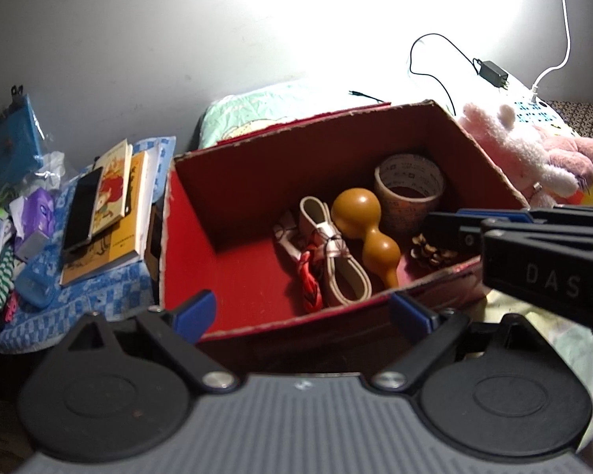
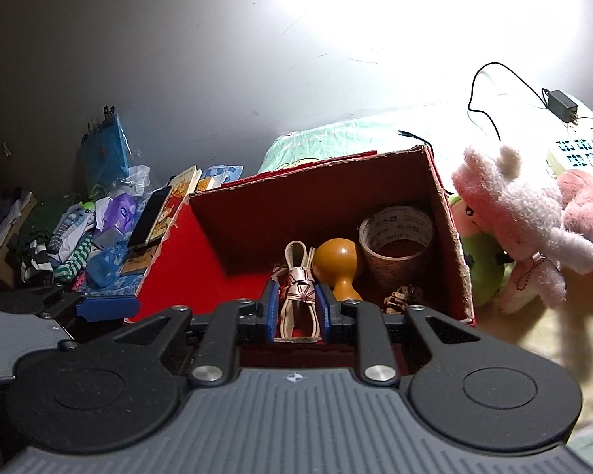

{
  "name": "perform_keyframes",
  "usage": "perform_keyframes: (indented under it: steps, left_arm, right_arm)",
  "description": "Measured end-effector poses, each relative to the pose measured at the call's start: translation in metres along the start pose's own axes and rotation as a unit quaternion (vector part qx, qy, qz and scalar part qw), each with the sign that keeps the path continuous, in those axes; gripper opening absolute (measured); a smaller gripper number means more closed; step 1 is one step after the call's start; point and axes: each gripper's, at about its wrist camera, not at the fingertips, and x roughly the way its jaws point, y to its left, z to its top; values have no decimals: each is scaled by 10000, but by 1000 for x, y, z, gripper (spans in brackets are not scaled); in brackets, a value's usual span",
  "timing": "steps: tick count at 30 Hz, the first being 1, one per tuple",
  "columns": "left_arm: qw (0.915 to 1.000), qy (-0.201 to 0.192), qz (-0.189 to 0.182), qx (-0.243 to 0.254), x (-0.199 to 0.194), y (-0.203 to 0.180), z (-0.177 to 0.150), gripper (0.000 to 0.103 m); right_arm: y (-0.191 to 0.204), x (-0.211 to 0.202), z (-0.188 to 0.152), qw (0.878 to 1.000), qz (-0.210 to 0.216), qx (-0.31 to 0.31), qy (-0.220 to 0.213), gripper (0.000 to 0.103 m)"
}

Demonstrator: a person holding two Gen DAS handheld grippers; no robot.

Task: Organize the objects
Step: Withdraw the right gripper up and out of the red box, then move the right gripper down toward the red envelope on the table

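Observation:
An open cardboard box (image 1: 296, 138) (image 2: 316, 205) with a red floor holds a tan gourd (image 1: 359, 213) (image 2: 336, 256), a tape roll (image 1: 409, 185) (image 2: 395, 237), a pinecone (image 1: 431, 252) (image 2: 403, 296), a tied white cable (image 1: 336, 252) (image 2: 298, 272) and a red braided cord (image 1: 310, 280). My left gripper (image 1: 302, 312) hangs wide open before the box's near wall, holding nothing. My right gripper (image 2: 297, 310) (image 1: 450, 225) hovers over the box's near right corner. Its jaws stand a narrow gap apart with nothing in them. The cable lies beyond them on the box floor.
Pink and white plush toys (image 1: 525, 150) (image 2: 510, 205) lie right of the box, with a power strip (image 2: 581, 154) and a black charger (image 1: 492, 73) behind. Left of it are stacked books with a phone (image 1: 83, 209) on top, a blue bag (image 1: 16, 146) and loose clothes (image 1: 0, 252). A pillow (image 1: 265, 106) lies behind.

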Motion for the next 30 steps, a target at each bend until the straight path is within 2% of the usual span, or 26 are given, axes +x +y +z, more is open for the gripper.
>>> perform_keyframes:
  steps: [7,30]
  left_arm:
    - [9998,195,5,-6,-2,-6,-16,95]
    - [9941,1061,-67,-207,23,-19,-59,95]
  right_arm:
    - [-3,-16,-16,9999,-64,56,62,24]
    - [-16,-13,-66,9946,-272,250,970,24]
